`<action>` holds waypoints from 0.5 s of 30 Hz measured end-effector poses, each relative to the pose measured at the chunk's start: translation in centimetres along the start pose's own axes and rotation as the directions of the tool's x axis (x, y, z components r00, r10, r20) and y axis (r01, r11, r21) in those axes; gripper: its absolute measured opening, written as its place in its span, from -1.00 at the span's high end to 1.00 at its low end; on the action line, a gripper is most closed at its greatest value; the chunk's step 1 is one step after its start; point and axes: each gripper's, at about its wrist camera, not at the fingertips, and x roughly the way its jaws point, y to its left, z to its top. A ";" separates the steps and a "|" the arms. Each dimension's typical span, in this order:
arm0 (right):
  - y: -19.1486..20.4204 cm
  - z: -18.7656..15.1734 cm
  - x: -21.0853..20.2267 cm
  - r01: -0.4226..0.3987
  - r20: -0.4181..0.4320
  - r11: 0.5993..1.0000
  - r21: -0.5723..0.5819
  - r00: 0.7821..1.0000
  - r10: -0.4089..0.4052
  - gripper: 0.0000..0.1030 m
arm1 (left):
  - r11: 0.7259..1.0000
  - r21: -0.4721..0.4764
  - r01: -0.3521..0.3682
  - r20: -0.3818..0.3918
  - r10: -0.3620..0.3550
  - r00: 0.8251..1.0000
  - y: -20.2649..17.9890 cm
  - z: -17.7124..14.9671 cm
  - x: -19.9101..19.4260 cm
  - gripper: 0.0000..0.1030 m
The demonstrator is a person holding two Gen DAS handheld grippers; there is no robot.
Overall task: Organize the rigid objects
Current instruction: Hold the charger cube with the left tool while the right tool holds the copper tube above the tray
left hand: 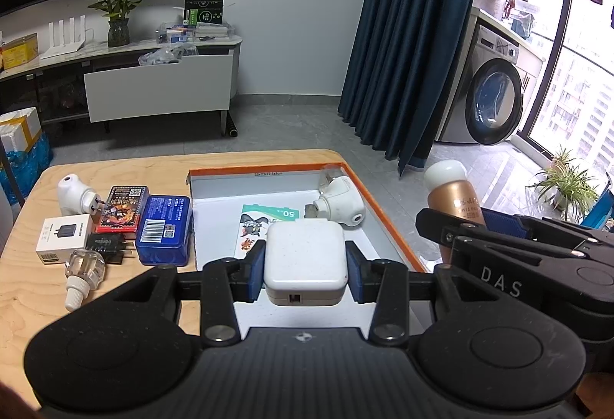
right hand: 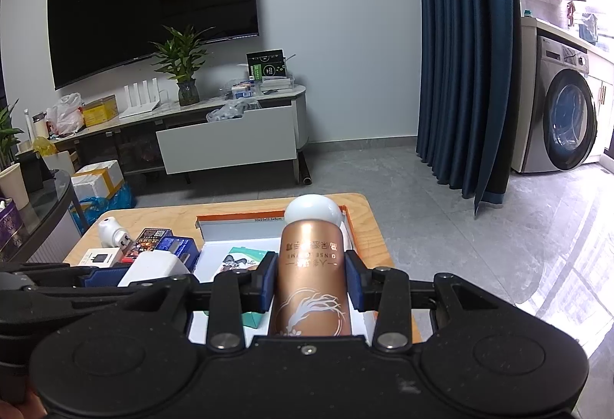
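My left gripper (left hand: pixel 306 271) is shut on a white square charger (left hand: pixel 305 259), held above the near part of an orange-edged white box (left hand: pixel 387 211). My right gripper (right hand: pixel 310 282) is shut on a copper bottle with a white round cap (right hand: pixel 310 265), held over the same box (right hand: pixel 347 223). The bottle (left hand: pixel 453 196) also shows at the right of the left wrist view, and the charger (right hand: pixel 155 267) at the left of the right wrist view. Inside the box lie a white plug-in device (left hand: pixel 341 206) and a cartoon sticker sheet (left hand: pixel 257 223).
On the wooden table (left hand: pixel 30 277) left of the box lie a blue tin (left hand: pixel 165 231), a red card box (left hand: pixel 122 213), a white plug-in device (left hand: pixel 75 194), a small white carton (left hand: pixel 63 238), a black plug (left hand: pixel 111 246) and a clear refill bottle (left hand: pixel 82 273).
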 end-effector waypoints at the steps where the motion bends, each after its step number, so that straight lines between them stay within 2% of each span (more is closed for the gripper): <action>1: 0.0 0.0 0.0 0.000 0.000 1.000 -0.001 1.000 0.000 0.11 | 1.000 0.001 0.000 0.000 0.000 1.000 0.0 0.0 0.0 0.18; 15: 0.2 0.0 0.1 -0.001 -0.002 1.000 -0.004 1.000 0.001 0.11 | 1.000 0.002 0.000 -0.002 0.000 1.000 0.0 0.0 0.2 0.18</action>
